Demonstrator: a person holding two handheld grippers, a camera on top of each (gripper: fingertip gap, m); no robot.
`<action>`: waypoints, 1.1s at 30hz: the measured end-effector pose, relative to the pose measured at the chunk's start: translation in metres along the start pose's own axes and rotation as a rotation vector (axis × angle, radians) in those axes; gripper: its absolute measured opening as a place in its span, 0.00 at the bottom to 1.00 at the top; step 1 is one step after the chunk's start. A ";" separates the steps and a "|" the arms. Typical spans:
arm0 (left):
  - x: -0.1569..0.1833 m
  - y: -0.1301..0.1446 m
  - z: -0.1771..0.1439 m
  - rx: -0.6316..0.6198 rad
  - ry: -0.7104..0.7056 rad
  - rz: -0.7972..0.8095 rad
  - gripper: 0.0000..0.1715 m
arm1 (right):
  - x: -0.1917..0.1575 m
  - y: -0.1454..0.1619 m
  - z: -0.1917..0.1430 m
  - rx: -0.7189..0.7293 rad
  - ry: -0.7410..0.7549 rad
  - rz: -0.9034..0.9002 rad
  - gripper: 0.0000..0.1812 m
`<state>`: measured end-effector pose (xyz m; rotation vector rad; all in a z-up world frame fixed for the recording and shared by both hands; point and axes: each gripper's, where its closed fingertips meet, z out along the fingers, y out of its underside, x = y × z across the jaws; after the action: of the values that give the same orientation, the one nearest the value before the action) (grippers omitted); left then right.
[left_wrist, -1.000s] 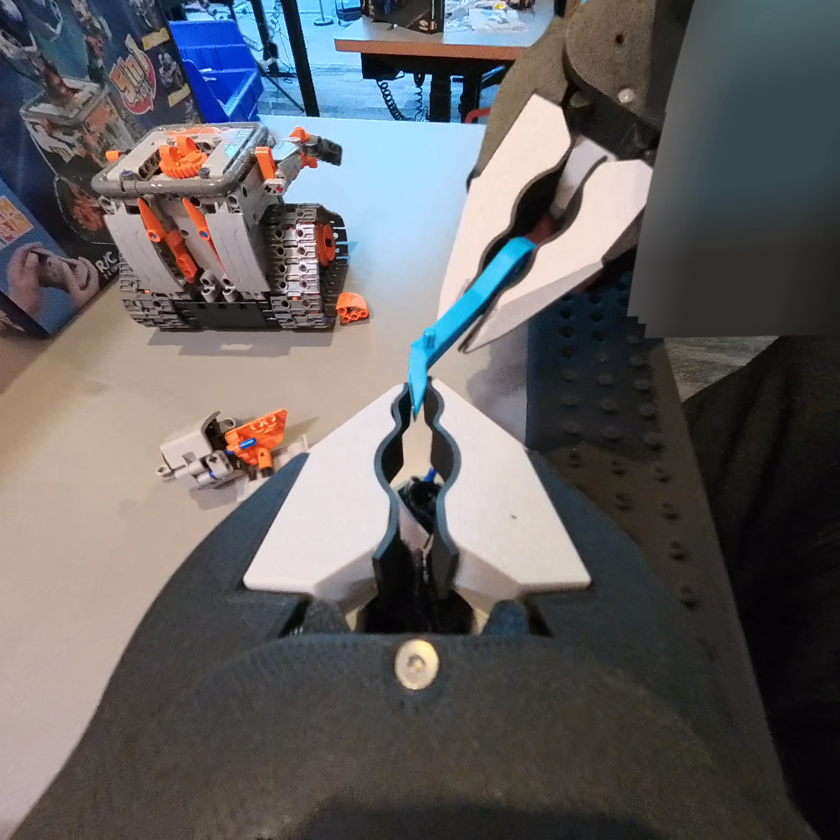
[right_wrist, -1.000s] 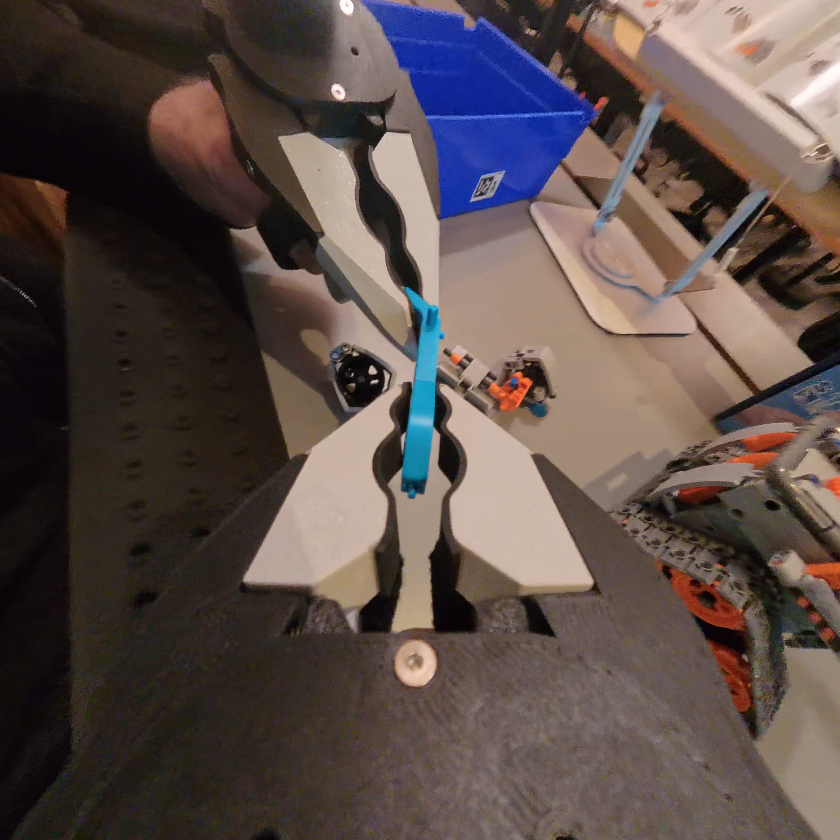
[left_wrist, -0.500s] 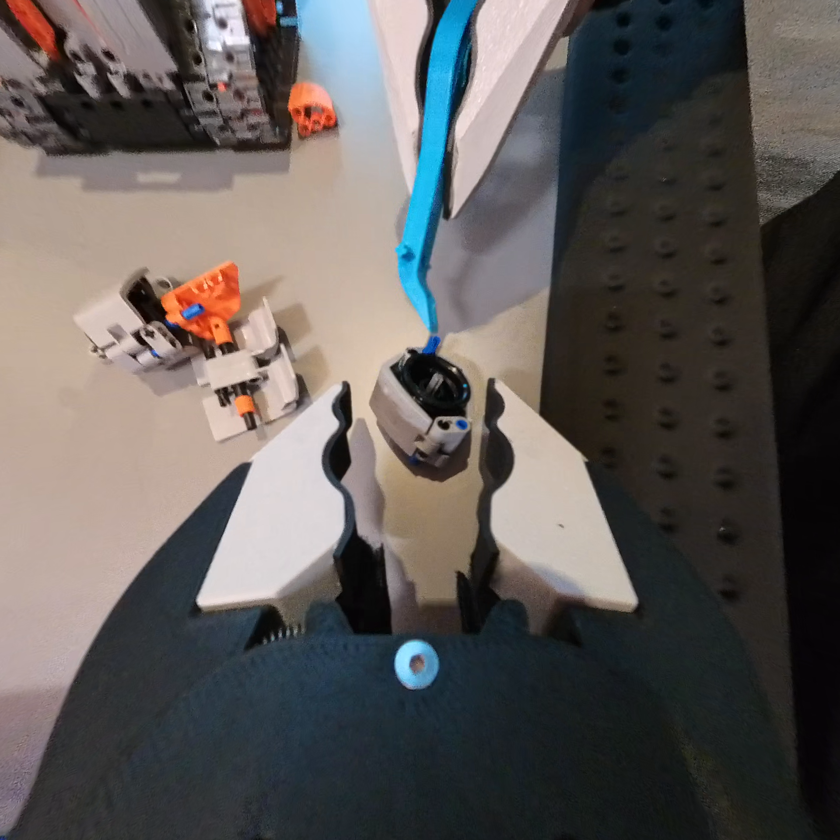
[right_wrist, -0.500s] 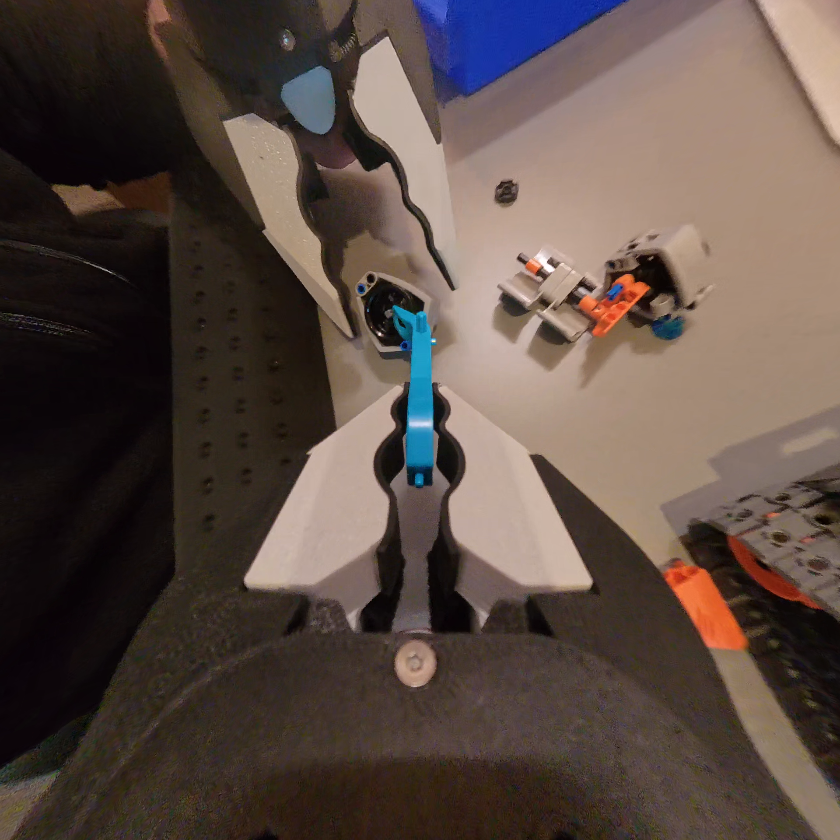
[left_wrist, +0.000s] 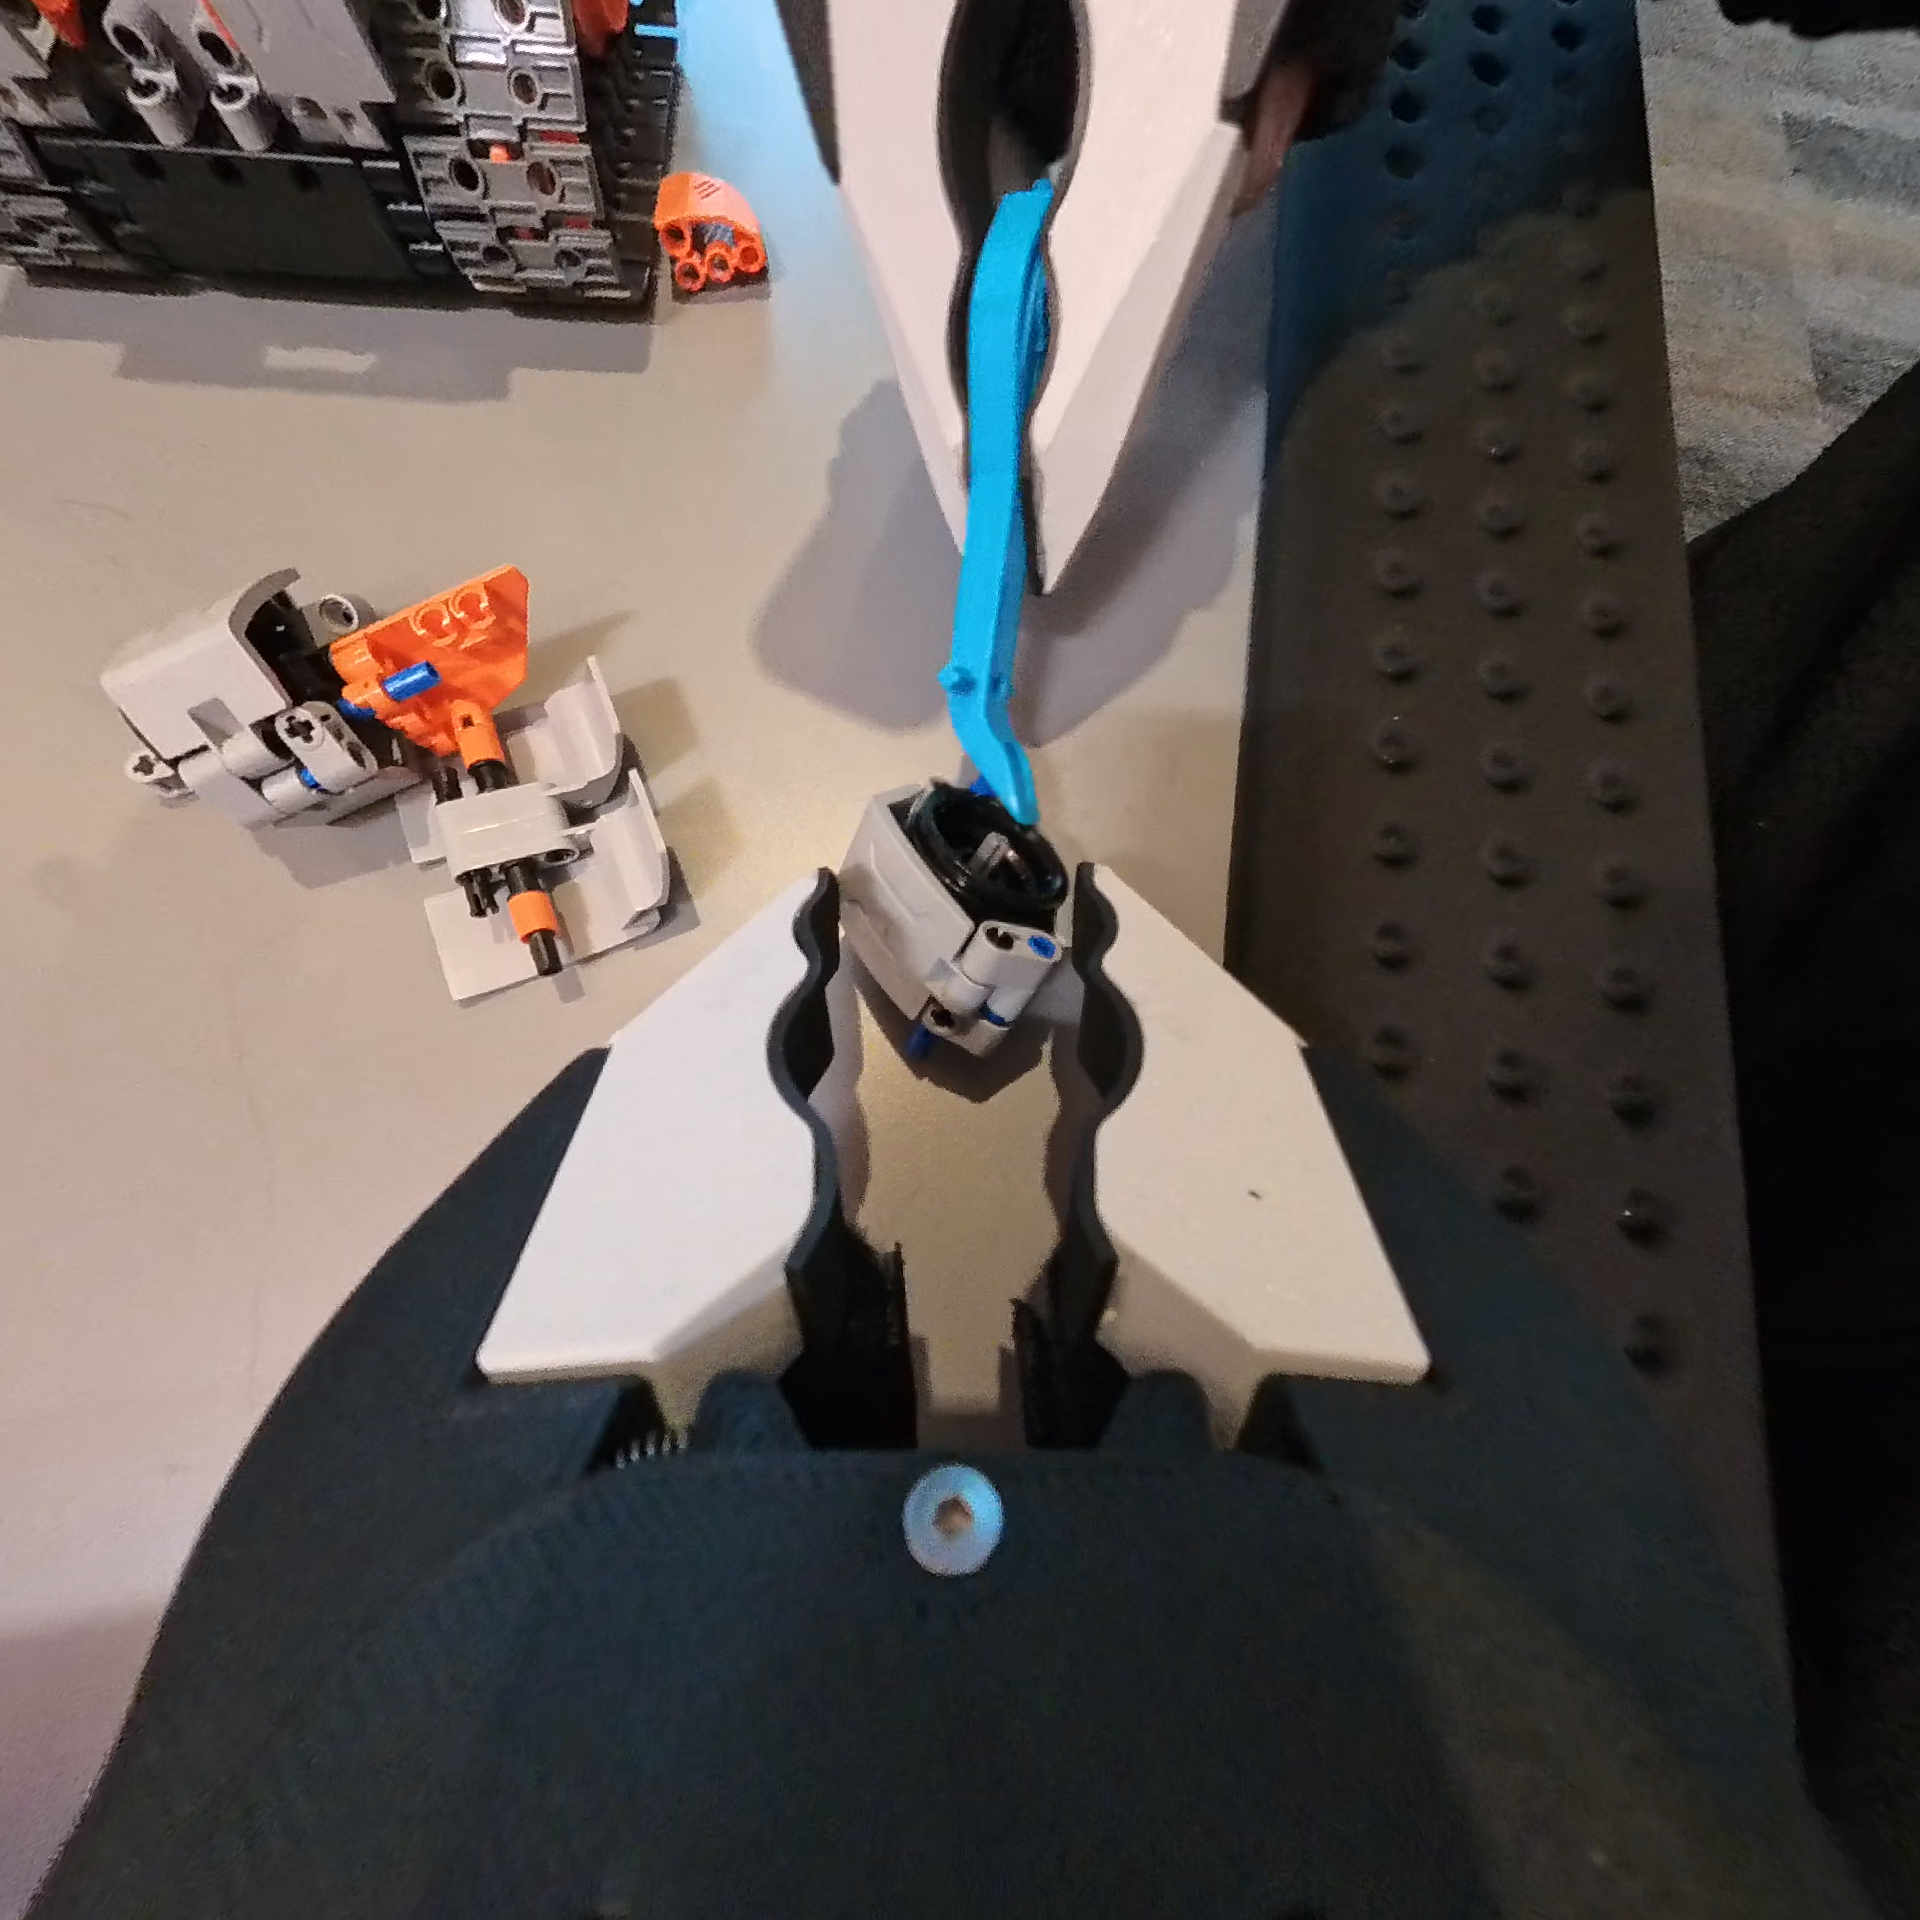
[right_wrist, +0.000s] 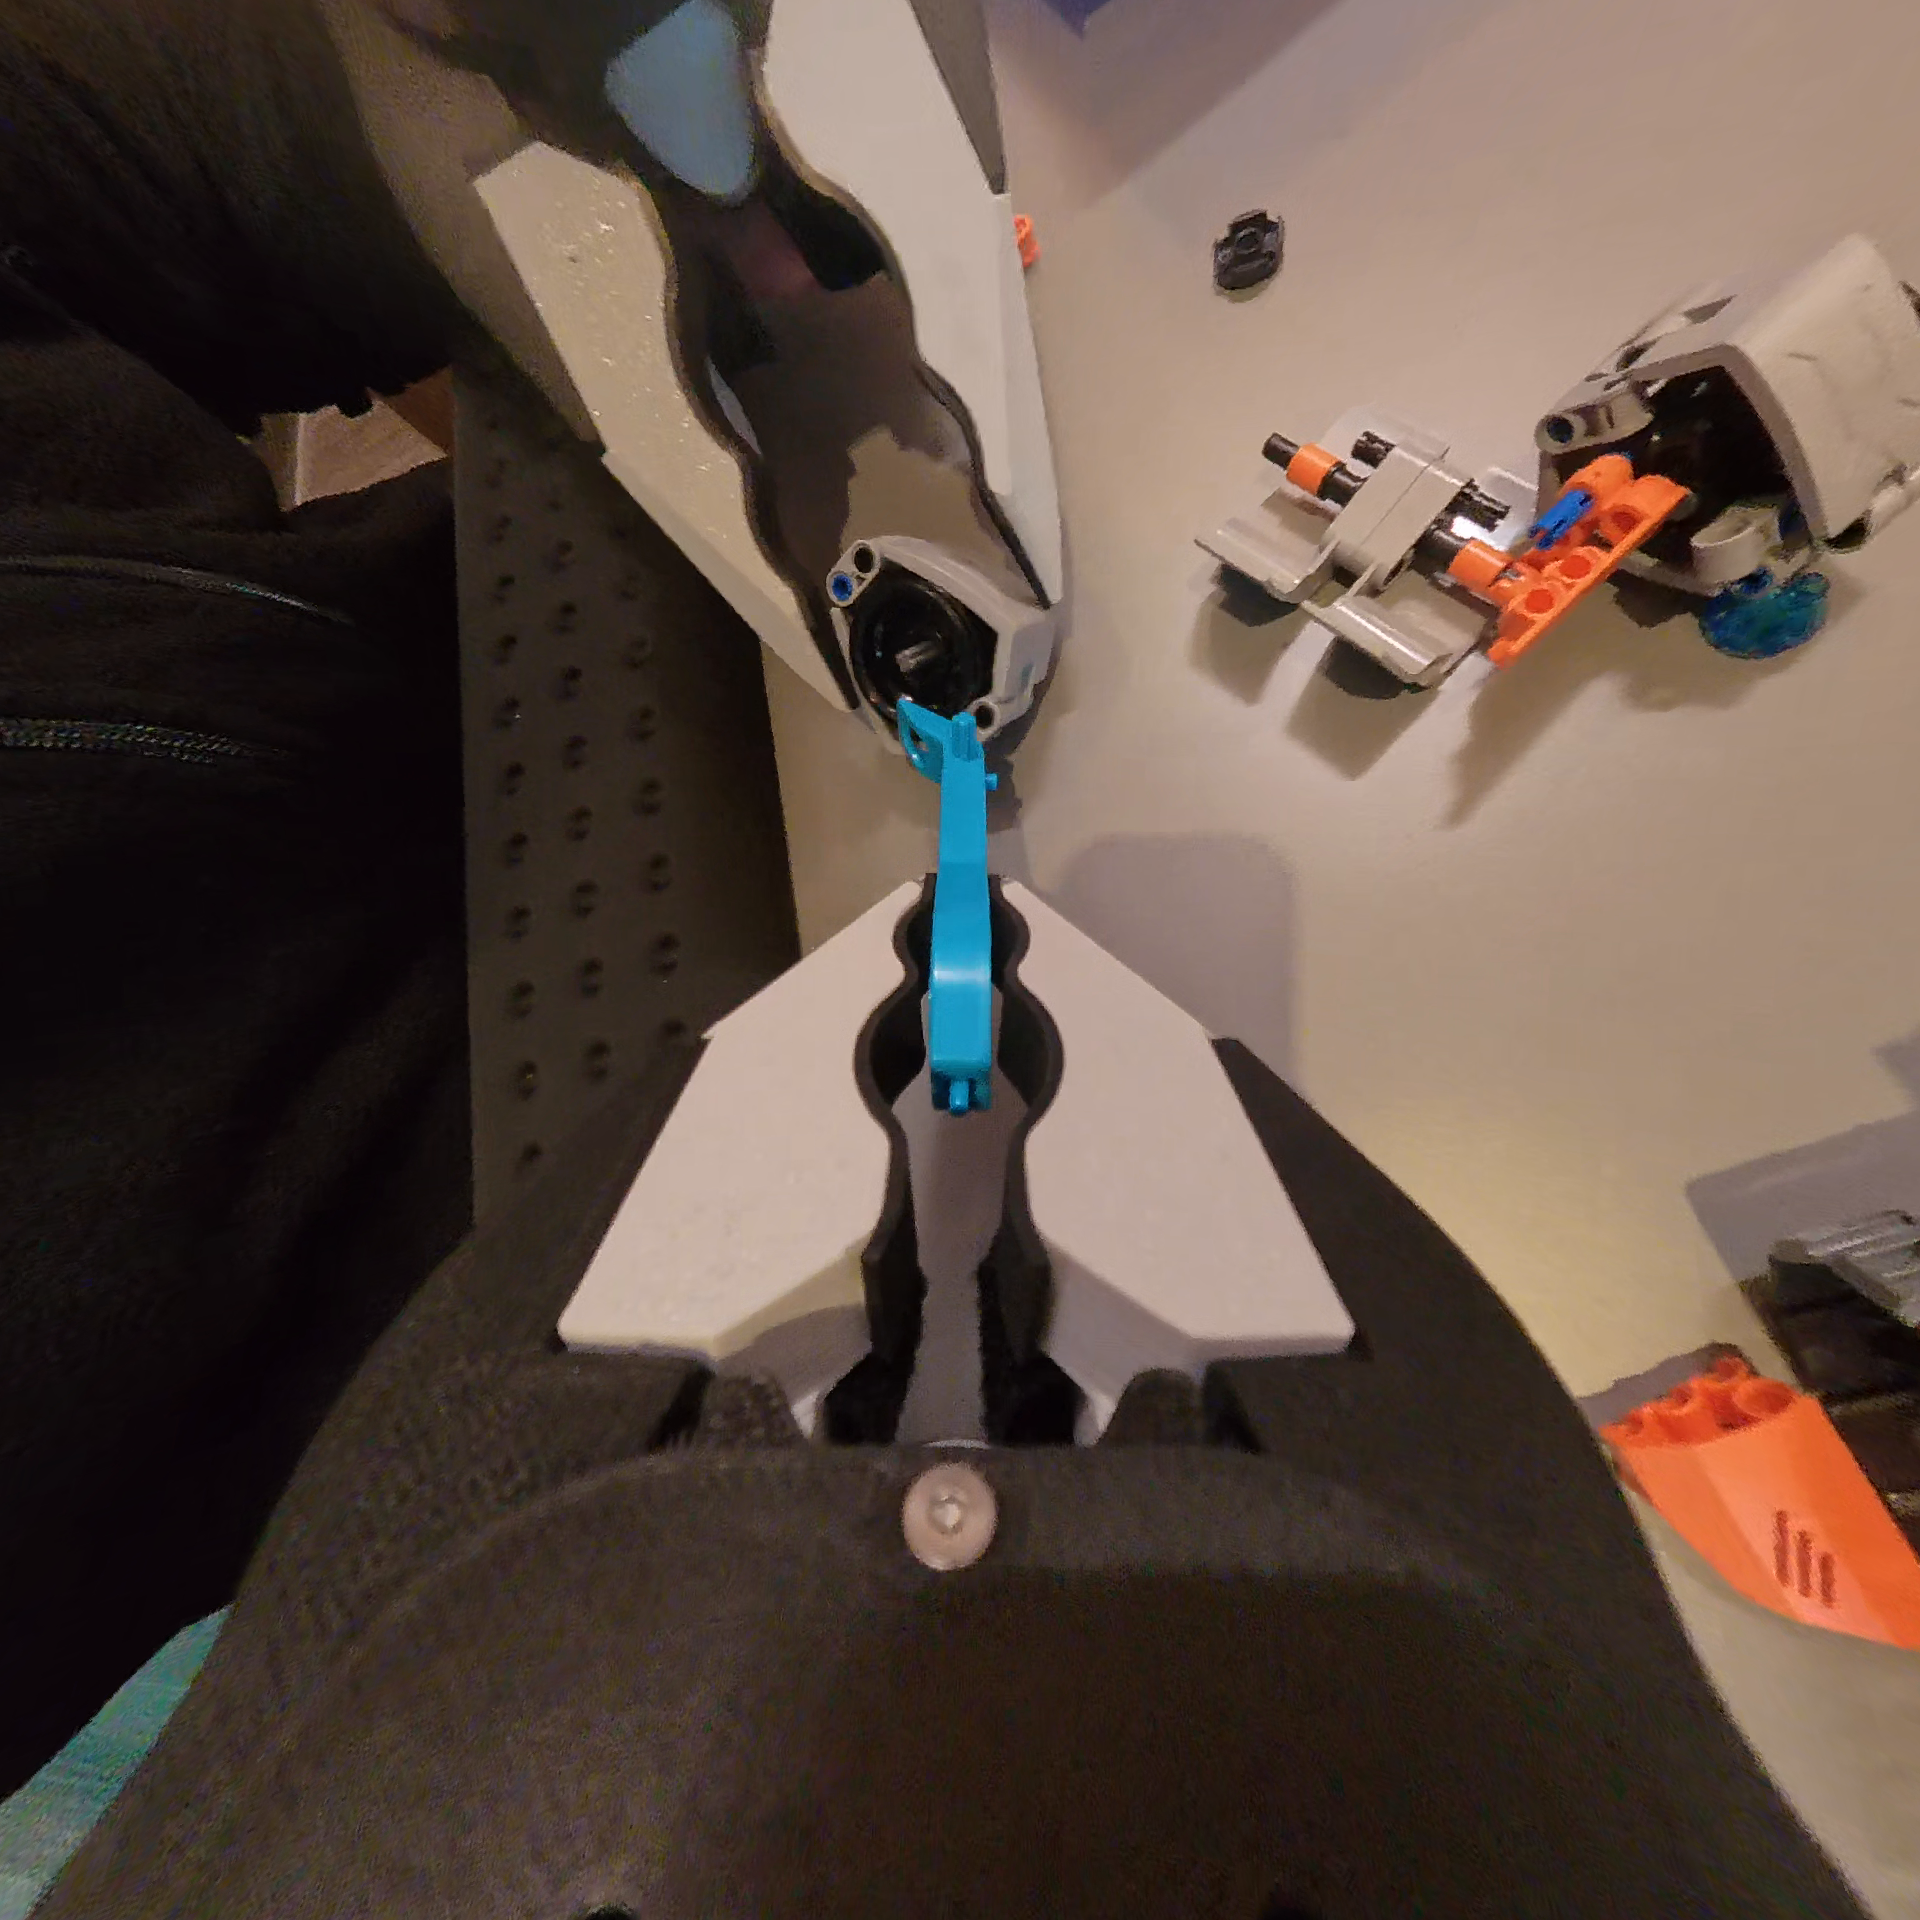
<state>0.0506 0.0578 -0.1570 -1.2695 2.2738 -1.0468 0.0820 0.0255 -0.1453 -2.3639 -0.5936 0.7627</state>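
Blue lever (right_wrist: 961, 977) between right fingers (right_wrist: 790, 1153); left fingers (left_wrist: 675, 1174) apart.

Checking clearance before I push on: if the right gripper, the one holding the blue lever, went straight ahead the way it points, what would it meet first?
Probably the small grey and black block piece lying on the table between the left gripper's fingers. The blue lever in the right gripper already has its tip at that piece's rim; actual contact is unclear.

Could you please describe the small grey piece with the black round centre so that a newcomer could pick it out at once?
On the beige table, look between the fingertips of the left gripper, beside the dark perforated strip. There lies the small grey block, touched by the blue tool. Unlike the orange-and-grey assembly to its left, it has a black ring.
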 end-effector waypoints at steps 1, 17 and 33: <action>0.000 0.000 0.000 0.003 0.001 0.002 0.25 | 0.002 0.000 0.000 -0.009 -0.005 0.007 0.03; 0.002 0.002 -0.003 0.052 0.022 0.096 0.25 | 0.000 -0.006 -0.008 -0.114 -0.003 -0.121 0.03; 0.014 0.009 -0.009 0.066 -0.160 0.518 0.25 | -0.010 0.000 -0.003 -0.096 0.176 -0.294 0.03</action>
<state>0.0326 0.0533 -0.1566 -0.6496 2.2423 -0.7892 0.0766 0.0180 -0.1393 -2.3265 -0.8923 0.3997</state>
